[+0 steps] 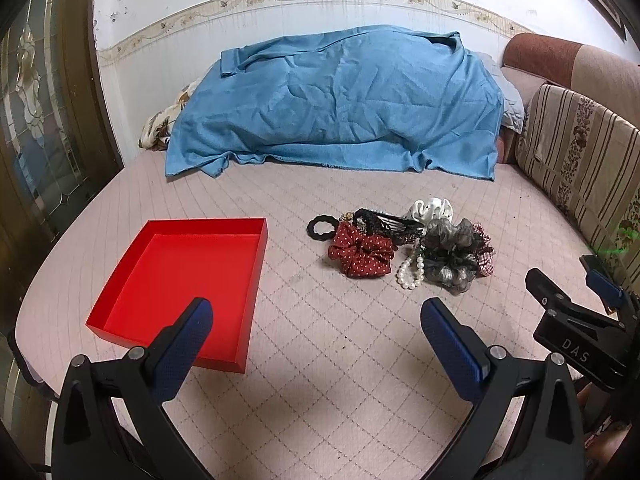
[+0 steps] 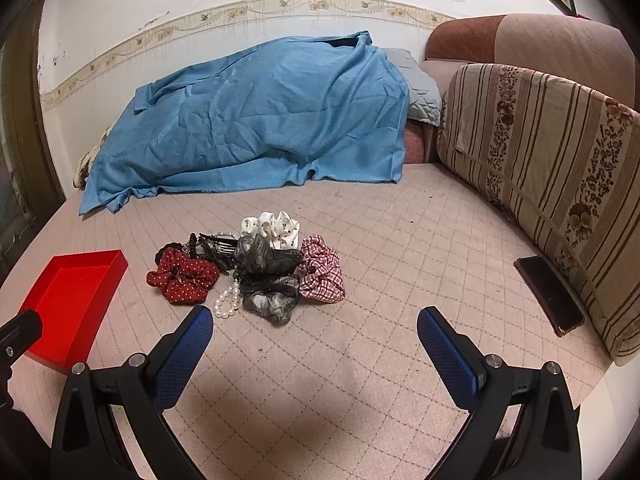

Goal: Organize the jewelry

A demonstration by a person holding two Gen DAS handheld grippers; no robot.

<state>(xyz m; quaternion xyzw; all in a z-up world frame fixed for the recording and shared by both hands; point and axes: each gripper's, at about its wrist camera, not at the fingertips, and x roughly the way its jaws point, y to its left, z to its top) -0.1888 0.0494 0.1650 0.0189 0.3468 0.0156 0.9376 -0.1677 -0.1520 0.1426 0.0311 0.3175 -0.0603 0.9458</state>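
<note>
We've got both grippers up over the pink quilted bed surface (image 1: 340, 360), nothing held. Left gripper (image 1: 316, 320): jaws spread wide, empty, w/ the shallow square red cardboard tray (image 1: 132, 316) just ahead on its left side. Right gripper (image 2: 315, 330): jaws likewise spread wide, empty, aimed at the pile.

The jewelry/hair bits sit in one tangled heap mid-bed, right of the tray & apart from it; tray looks empty. In the heap:
- dark red white-dotted fabric scrunchie (image 2: 182, 278), on the tray side
- white bead pearl bracelet (image 2: 228, 304), at the near edge, touching the grey sheer organza scrunchie (image 2: 268, 300)
- red-white checked fabric scrunchie (image 2: 322, 276), on the right
- white satin scrunchie (image 2: 272, 228), at the back
- black plastic claw clip (image 2: 218, 246) & a thin black wavy hair ring (image 1: 320, 227), behind the red one

Handling, as we judge it: scrunchies are light, soft, squashy, so pinch a fat fold of cloth; they'll compress, not slip. Pearls are hard, round, prob. slippery; take them across the strand where beads bunch up, not on one bead. They may drag the organza along since the two touch. Clip is stiff; grab it across the body.

Start w/ the dotted scrunchie or pearls, both outermost.

A black phone (image 2: 550, 294) lies by the striped cushion (image 2: 560, 160); leave it.
</note>
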